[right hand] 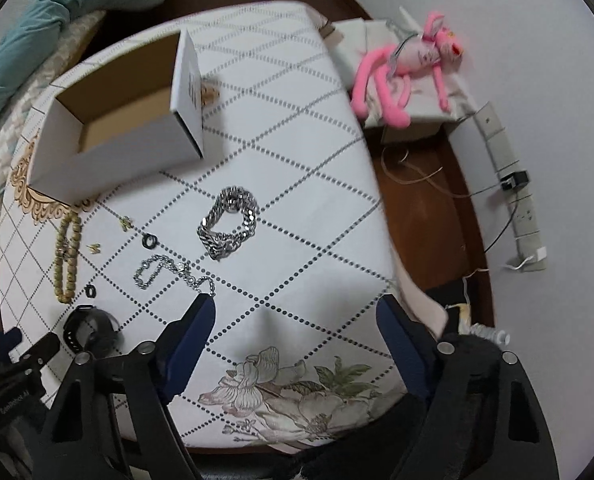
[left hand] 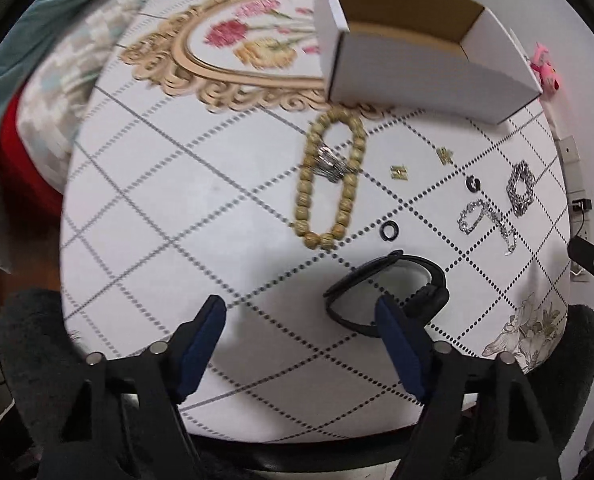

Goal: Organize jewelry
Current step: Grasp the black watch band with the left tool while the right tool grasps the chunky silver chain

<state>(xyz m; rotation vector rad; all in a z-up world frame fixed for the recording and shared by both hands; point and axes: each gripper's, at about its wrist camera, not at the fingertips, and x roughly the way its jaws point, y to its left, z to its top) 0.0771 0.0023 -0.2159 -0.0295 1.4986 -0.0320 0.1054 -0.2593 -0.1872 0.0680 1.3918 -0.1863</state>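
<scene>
Left tongs [left hand: 301, 316] and right tongs [right hand: 295, 316] wide, empty, over counter [right hand: 297, 140]: one white box [right hand: 121, 136], two black rings [left hand: 389, 231], two silver chains [right hand: 227, 227], one bead bracelet [left hand: 329, 184]. No legible writing.

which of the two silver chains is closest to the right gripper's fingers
The thin silver chain with small round links: its end lies right at the right gripper's left fingertip. The chunky silver curb-link bracelet sits farther up the table, coiled in a loop.

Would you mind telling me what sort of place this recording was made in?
Most likely a bedroom at home. Teal bedding lies heaped beside the cloth-covered table, a pink plush toy sits by the wall, and a power strip runs along the wooden floor.
</scene>
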